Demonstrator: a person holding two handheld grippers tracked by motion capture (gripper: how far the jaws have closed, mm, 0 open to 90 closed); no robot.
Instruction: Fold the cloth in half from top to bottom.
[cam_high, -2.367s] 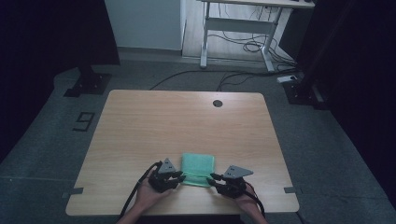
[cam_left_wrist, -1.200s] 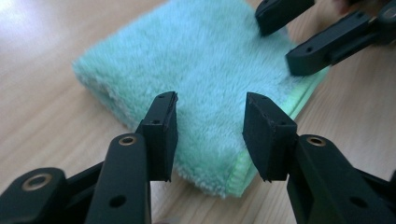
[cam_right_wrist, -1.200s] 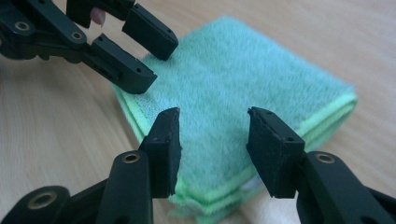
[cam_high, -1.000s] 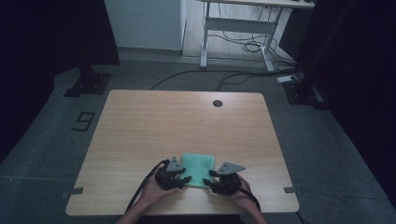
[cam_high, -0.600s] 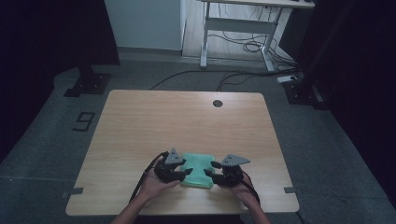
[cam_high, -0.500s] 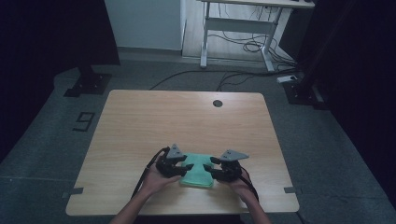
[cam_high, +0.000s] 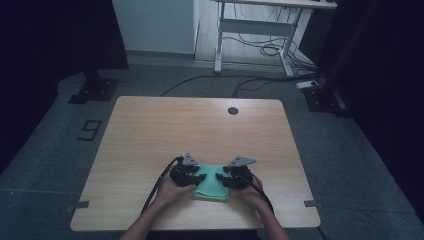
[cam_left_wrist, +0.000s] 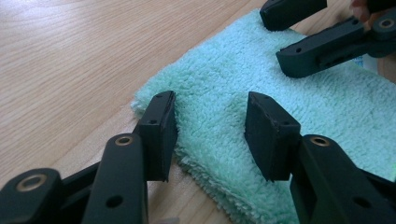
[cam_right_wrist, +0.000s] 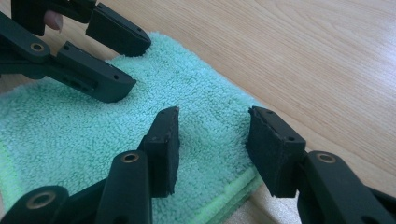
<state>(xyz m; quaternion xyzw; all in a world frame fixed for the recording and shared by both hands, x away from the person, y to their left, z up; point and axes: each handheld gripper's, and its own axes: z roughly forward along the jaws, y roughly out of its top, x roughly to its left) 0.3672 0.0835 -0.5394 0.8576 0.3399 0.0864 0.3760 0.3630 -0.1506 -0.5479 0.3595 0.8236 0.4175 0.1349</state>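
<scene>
- The table (cam_high: 150, 135) fills the middle of the high view; its wooden top carries a folded green towel (cam_high: 212, 182) near the lower edge, slightly right of centre.
- The left gripper (cam_high: 192, 177) sits at the towel's left edge. In the left gripper view its fingers (cam_left_wrist: 161, 133) stand spread, one at the towel's corner by the bare wood, the other over the pile. They pinch nothing.
- Compared with the earliest high view, this gripper has shifted up the frame and inward, from beside the towel onto its left edge.
- The towel lies flat in both gripper views, with stacked layers showing at its near edge. It sits a little lower and further right than in the earliest frame.
- The right gripper (cam_high: 230, 180) sits over the towel's right part. In the right gripper view its fingers (cam_right_wrist: 163, 149) are also spread, both above the pile near the folded edge, gripping nothing.
- It too has come up the frame and inward, so the two grippers now stand closer together.
</scene>
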